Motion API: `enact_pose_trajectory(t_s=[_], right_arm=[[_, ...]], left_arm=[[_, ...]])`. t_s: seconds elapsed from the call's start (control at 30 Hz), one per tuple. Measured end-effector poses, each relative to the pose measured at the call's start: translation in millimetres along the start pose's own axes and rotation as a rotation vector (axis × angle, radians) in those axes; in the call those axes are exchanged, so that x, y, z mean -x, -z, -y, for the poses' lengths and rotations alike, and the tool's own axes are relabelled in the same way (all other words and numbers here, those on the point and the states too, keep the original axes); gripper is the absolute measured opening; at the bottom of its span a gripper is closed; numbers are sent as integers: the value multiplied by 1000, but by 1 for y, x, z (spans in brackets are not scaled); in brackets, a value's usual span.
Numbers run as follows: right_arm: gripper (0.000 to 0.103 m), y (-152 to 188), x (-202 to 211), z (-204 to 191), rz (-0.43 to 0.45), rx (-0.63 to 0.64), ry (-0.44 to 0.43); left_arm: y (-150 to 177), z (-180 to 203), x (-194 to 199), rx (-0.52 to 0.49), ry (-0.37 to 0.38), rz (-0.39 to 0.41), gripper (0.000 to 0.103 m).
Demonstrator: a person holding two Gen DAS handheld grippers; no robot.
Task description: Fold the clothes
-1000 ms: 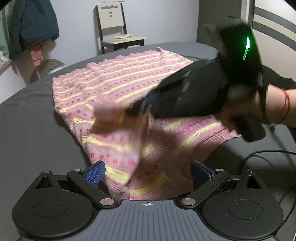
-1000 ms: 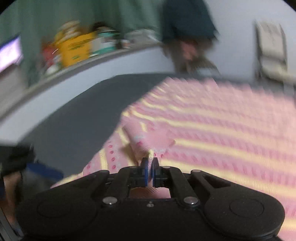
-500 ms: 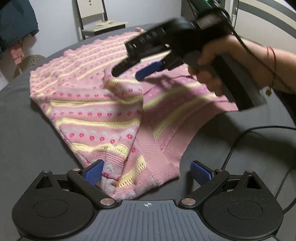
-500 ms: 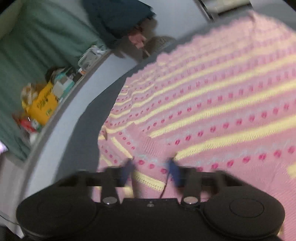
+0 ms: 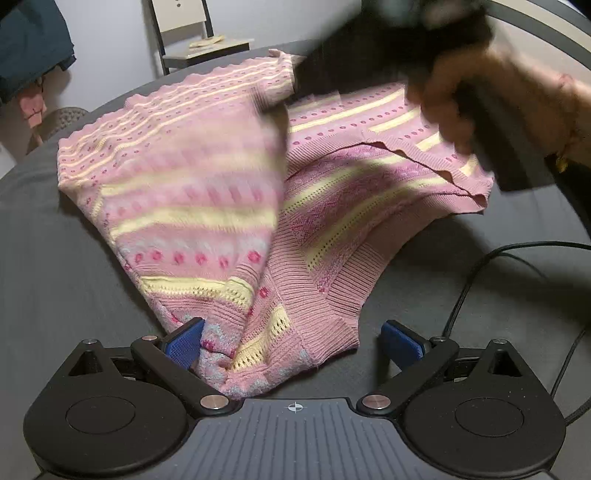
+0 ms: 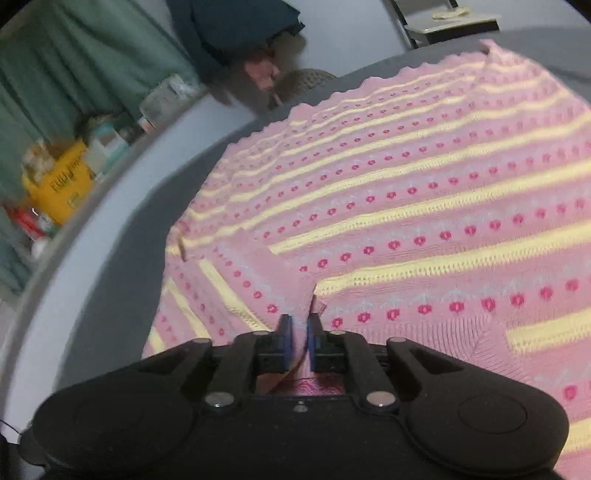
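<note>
both tongs: right tongs pinching sweater, left tongs agape

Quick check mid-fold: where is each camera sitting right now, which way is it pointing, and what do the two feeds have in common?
Left wrist: on the left gripper, open, low at the sweater's near end, looking across the table toward the chair; the right hand shows, blurred.
Right wrist: on the right gripper, shut on a sweater fold, looking down across its stripes.
Shared: sweater, table, chair.
</note>
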State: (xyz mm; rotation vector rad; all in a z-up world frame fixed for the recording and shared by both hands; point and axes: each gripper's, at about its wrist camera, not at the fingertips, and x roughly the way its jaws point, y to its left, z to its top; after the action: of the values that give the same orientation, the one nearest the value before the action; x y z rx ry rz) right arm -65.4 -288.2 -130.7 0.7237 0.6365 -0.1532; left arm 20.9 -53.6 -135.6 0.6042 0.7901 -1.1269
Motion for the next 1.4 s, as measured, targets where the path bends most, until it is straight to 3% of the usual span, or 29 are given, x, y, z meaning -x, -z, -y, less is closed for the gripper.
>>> enact_pose_trajectory(t_s=[0.03,0.07,0.13,0.2,0.3,0.37,0.53,0.6,0.9,1.0,1.07,1.1,1.23,1.4], right_arm=[[48,0,2,2,15,-8,-24],[58,-1,4,-3,41,8,-7],[58,-7,10,-19,115,99,69],[58,-21,6,-39,151,188,27],[53,-52,-30,-83,46,308,-144],[39,-67,-67,-116,-62,404,-194],[26,-79,-139,-164,-255,611,-92],[6,-73,-156,-168,-341,663,-88],[5,-54,-175,-182,-362,668,-116],[20,-58,-174,-189,-348,666,-135],[41,-70,-146,-181,-277,654,-166],[43,-76,-130,-173,-239,644,-174],[43,-91,-66,-113,-151,526,-113],[42,-75,-17,-32,-171,343,-19]], left_arm=[[0,0,0,3,1,0,100],[0,-1,0,5,1,0,100],[1,-1,0,1,3,0,100],[0,0,1,2,5,-1,100],[-2,-1,1,9,5,-4,100],[-2,-1,0,5,3,-3,100],[-1,-1,1,-5,4,-2,100],[-2,-3,1,12,11,-1,100],[-1,-4,1,48,2,-63,100],[0,-6,2,64,7,-64,100],[-1,-7,5,71,7,-54,100],[-2,-7,6,75,7,-49,100],[-9,-6,20,69,-14,32,100],[-16,8,26,-41,-30,120,100]])
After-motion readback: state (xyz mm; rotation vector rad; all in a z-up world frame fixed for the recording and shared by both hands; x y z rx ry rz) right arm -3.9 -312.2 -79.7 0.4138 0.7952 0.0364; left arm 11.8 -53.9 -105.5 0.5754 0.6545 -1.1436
